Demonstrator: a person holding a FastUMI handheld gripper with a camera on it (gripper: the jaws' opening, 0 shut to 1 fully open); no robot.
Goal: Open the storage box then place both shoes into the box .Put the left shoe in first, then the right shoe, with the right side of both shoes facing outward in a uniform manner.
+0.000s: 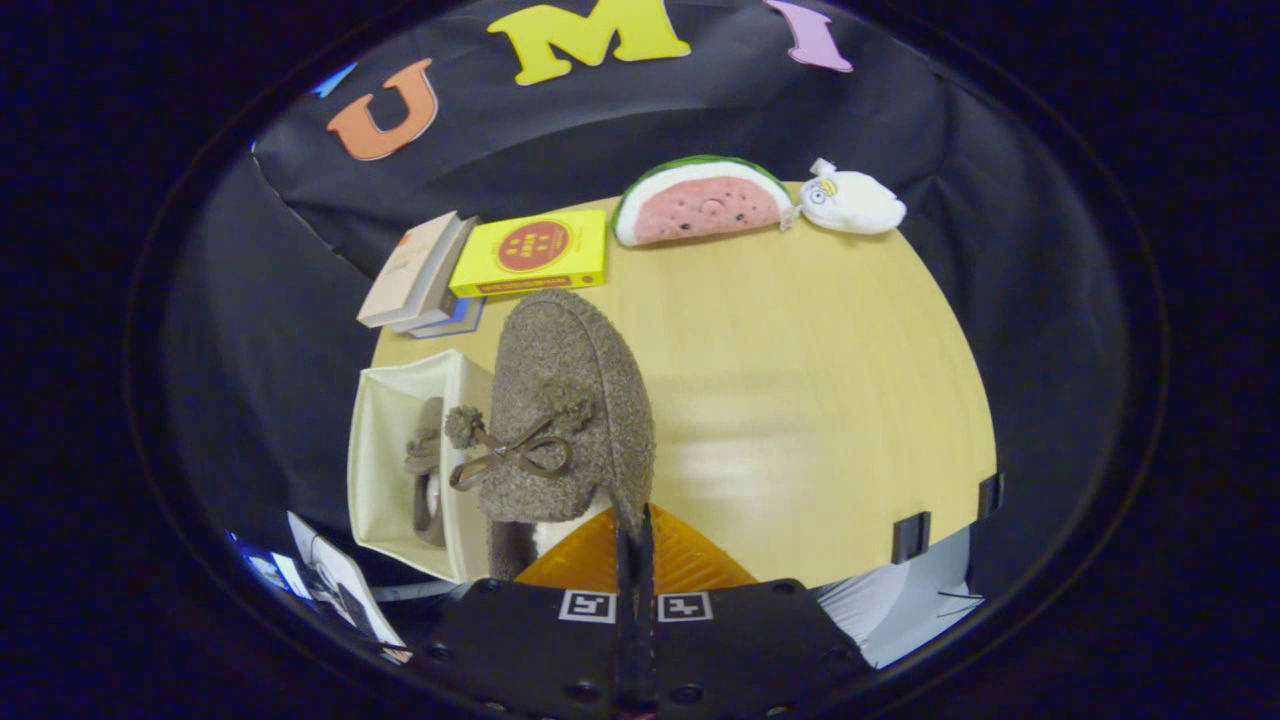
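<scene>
Two shoes are present. The claw is closed, its fingers pinching the rear collar of one fuzzy brown shoe with a ribbon bow, which extends ahead of the fingers with its toe toward the far side. The second shoe stands inside the open cream storage box, which sits at the near left of the desk, just left of the held shoe. Whether the held shoe touches the box rim cannot be determined. Far left lie stacked books and a yellow box; far right lie a watermelon plush and a white plush.
</scene>
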